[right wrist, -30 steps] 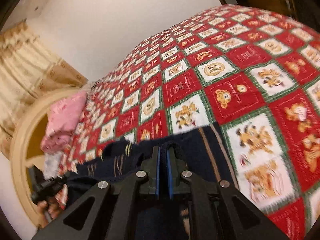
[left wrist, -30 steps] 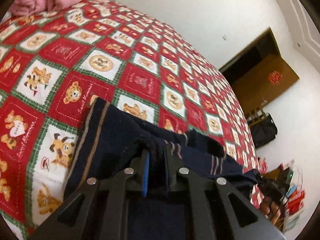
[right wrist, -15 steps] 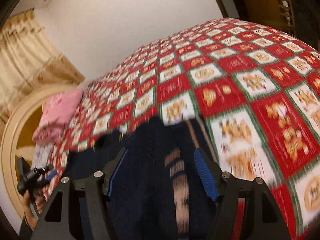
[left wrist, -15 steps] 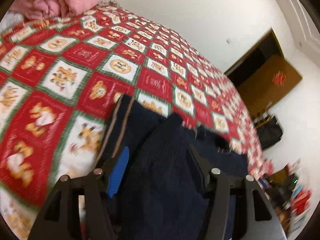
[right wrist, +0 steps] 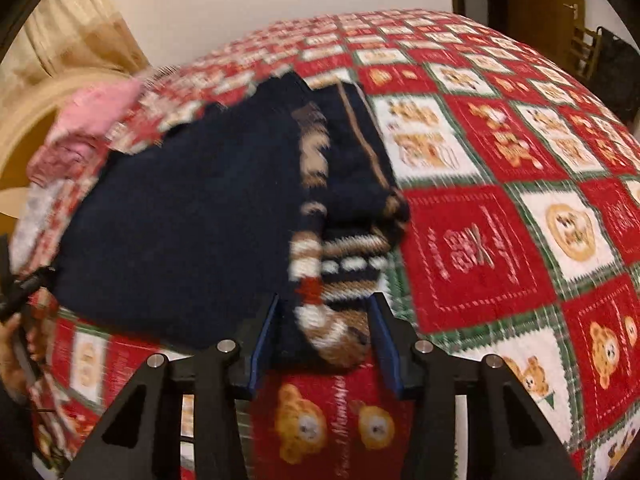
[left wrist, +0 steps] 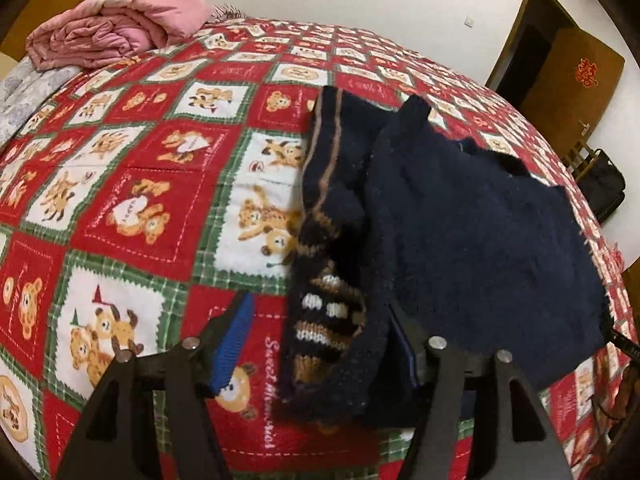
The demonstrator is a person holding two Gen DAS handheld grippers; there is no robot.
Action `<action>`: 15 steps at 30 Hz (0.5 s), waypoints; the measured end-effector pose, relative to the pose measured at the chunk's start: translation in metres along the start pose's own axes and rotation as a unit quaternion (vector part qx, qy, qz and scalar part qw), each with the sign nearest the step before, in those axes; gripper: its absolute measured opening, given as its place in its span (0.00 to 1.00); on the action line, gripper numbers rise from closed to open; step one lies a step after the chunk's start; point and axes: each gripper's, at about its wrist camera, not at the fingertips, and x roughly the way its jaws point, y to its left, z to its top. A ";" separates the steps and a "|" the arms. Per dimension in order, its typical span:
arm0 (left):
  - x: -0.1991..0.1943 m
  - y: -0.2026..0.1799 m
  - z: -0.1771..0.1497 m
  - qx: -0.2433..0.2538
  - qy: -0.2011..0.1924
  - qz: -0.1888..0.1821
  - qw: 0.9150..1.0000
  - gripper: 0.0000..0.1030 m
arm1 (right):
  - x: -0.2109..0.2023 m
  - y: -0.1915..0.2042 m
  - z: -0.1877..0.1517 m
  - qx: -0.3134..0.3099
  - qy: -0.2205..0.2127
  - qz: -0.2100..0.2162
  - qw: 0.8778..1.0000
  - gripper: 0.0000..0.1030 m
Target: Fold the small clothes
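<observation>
A small dark navy knit sweater [left wrist: 472, 232] with brown and white striped cuffs lies folded on the red teddy-bear quilt [left wrist: 132, 184]. A sleeve is folded over its body. My left gripper [left wrist: 320, 332] is open, its jaws wide on either side of the sweater's near edge, holding nothing. In the right wrist view the sweater [right wrist: 192, 216] lies left of centre. My right gripper [right wrist: 324, 320] is open, its jaws standing either side of the striped cuff [right wrist: 344, 264] without pinching it.
A rolled pink blanket [left wrist: 116, 28] lies at the head of the bed by the wooden headboard [right wrist: 24, 128]. A brown door [left wrist: 576, 80] and a dark bag [left wrist: 604, 188] stand beyond the bed's far side. Curtains [right wrist: 76, 32] hang behind the headboard.
Both grippers were shut on the sweater's edge a second ago. They opened, let the sweater drop flat on the quilt, and pulled back and up.
</observation>
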 end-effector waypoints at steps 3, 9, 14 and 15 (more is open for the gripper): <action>-0.018 -0.004 0.005 0.005 -0.015 0.013 1.000 0.64 | -0.013 0.002 0.001 0.012 -0.013 -0.003 1.000 0.45; -0.056 -0.018 0.052 0.004 -0.093 0.002 0.996 0.73 | -0.049 0.026 0.006 -0.003 -0.095 -0.007 0.995 0.45; -0.015 -0.051 0.099 0.010 -0.065 -0.001 0.998 0.76 | -0.044 0.057 0.005 -0.025 -0.106 0.034 0.993 0.45; -0.001 -0.059 0.108 0.013 -0.052 0.012 0.999 0.76 | -0.040 0.062 0.003 -0.032 -0.104 0.034 0.993 0.45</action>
